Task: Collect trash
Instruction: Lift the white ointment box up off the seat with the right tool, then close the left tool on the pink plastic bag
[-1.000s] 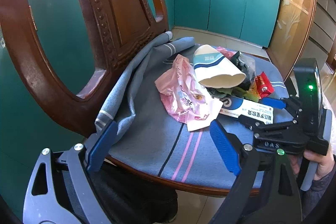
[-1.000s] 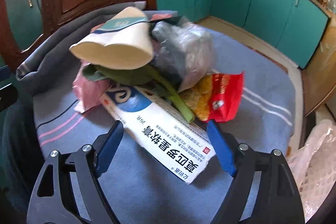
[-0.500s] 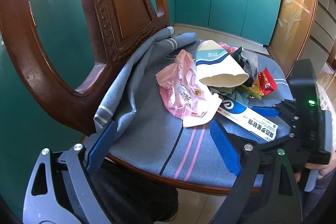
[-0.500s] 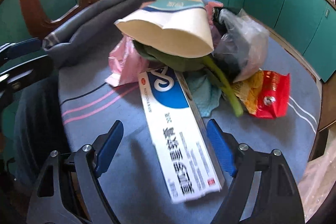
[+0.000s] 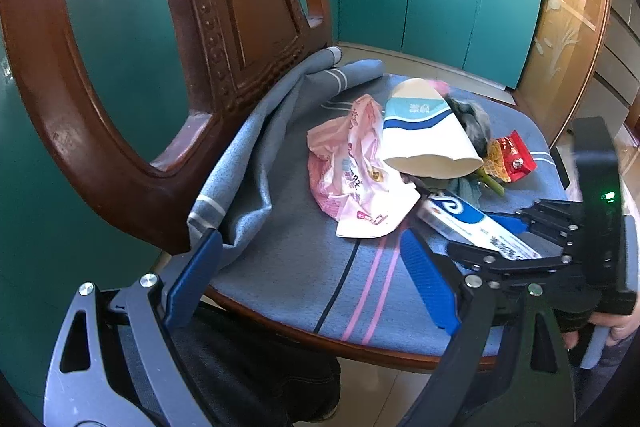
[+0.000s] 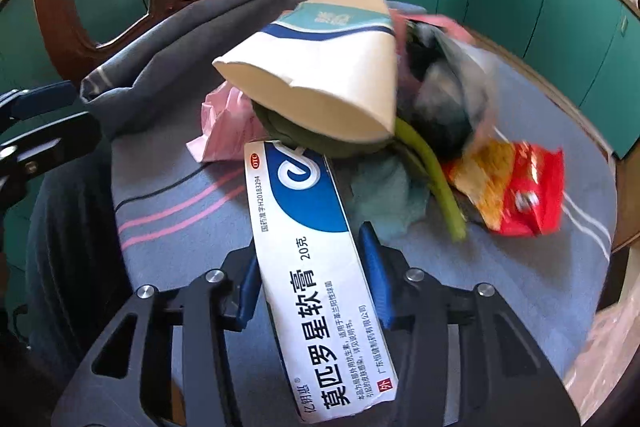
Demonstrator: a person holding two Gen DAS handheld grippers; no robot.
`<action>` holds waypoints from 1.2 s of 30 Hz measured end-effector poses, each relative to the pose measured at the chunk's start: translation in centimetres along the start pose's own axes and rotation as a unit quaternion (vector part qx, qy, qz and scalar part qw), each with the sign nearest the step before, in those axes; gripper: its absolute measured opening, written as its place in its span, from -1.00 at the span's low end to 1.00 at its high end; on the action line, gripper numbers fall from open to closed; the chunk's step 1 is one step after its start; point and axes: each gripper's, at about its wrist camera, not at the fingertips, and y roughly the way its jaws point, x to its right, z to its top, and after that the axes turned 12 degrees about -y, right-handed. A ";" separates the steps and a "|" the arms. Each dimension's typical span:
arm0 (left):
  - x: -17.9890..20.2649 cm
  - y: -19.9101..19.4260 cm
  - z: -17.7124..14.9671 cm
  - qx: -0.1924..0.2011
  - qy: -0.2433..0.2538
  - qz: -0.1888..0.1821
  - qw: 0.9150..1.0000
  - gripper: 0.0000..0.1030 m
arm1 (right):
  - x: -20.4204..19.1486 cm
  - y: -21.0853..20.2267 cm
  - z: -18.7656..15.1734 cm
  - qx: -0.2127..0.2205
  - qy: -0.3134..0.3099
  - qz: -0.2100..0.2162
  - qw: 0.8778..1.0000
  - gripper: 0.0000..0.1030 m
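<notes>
Right gripper (image 6: 310, 281) is over the near edge of the chair seat (image 5: 280, 267), jaws closing with the long white-and-blue ointment box (image 6: 312, 267) lying between the blue pads, which sit right at its sides; whether they press yet, I cannot tell. The box's far end tucks under the trash pile: a flattened paper cup (image 6: 328, 83) on top, a pink plastic bag (image 5: 352, 171) to its left, a green stalk (image 6: 432, 171) and a red snack wrapper (image 6: 520, 187) to its right. Left gripper (image 5: 312, 275) hangs at the seat's near-left rim, jaws wide apart, nothing between them, well clear of the pile.
</notes>
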 end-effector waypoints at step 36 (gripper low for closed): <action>3.7 8.7 -0.1 -0.037 0.042 0.020 0.998 -0.58 | 1.1 -2.1 -2.9 -0.007 0.067 -0.024 0.997 0.12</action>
